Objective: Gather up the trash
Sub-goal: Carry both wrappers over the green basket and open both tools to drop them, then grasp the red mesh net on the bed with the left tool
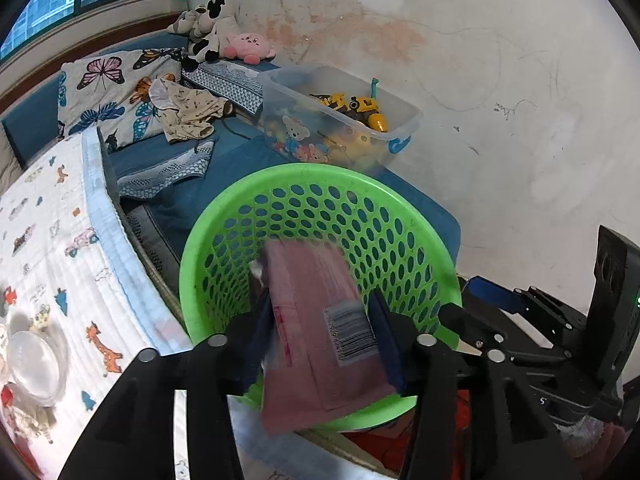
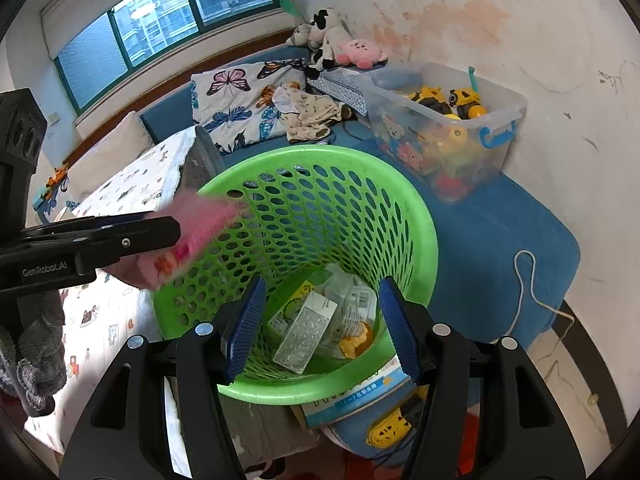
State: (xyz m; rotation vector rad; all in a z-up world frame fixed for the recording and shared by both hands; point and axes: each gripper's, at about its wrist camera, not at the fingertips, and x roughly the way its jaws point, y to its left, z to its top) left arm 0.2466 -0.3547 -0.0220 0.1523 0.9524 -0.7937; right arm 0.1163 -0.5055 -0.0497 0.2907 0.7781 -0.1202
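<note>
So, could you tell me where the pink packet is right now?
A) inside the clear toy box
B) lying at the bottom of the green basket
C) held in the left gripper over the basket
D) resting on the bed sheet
C: the pink packet sits between the fingers of the left gripper, above the rim of the green basket, not yet dropped in.

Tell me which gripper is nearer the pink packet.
Left. The left gripper holds the pink packet over the green basket; the right gripper hangs open beside it.

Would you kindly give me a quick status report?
Left gripper shut on pink packet over green basket. Right gripper open, empty. Nothing blocking.
</note>
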